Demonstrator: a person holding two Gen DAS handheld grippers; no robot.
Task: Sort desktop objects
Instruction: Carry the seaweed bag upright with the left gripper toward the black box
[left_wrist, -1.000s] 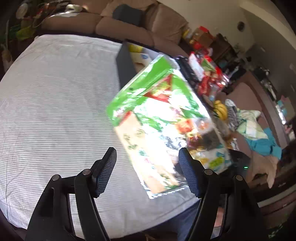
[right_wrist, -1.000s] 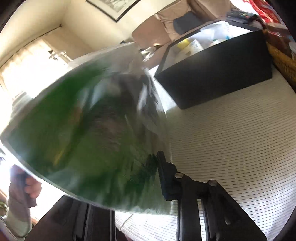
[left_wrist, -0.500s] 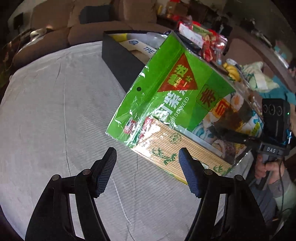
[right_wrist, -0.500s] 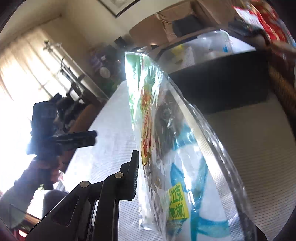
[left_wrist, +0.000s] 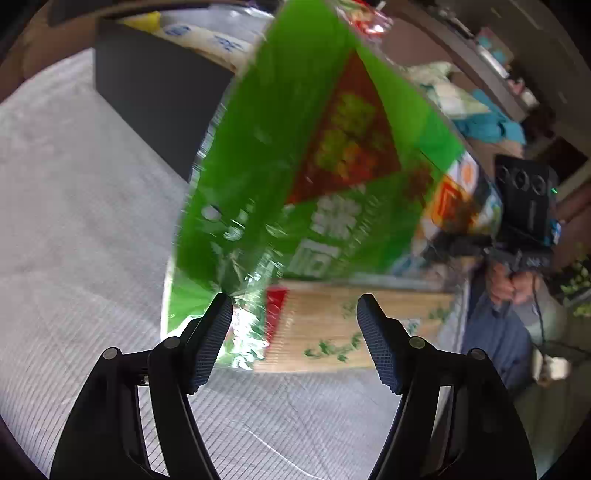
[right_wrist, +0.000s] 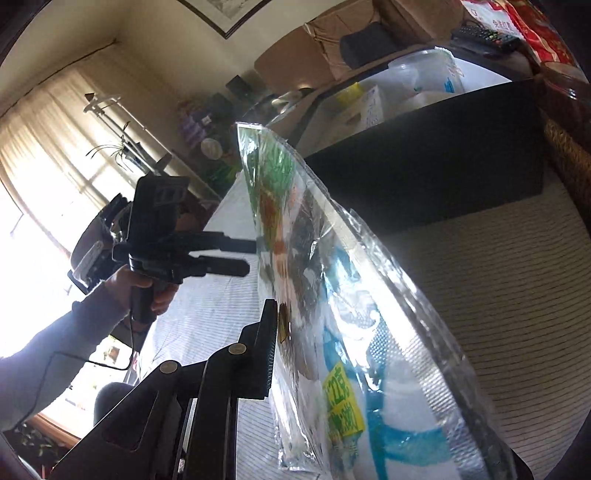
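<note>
Right gripper (right_wrist: 295, 354) holds seaweed packet (left_wrist: 317, 177) over, apparently, striped tablecloth (left_wrist: 74, 258).

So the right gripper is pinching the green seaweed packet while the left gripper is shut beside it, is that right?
Not quite. The right gripper is indeed shut on the green seaweed packet, but the left gripper is open, not shut. The left wrist view shows its fingers spread apart near the packet's lower edge.
</note>
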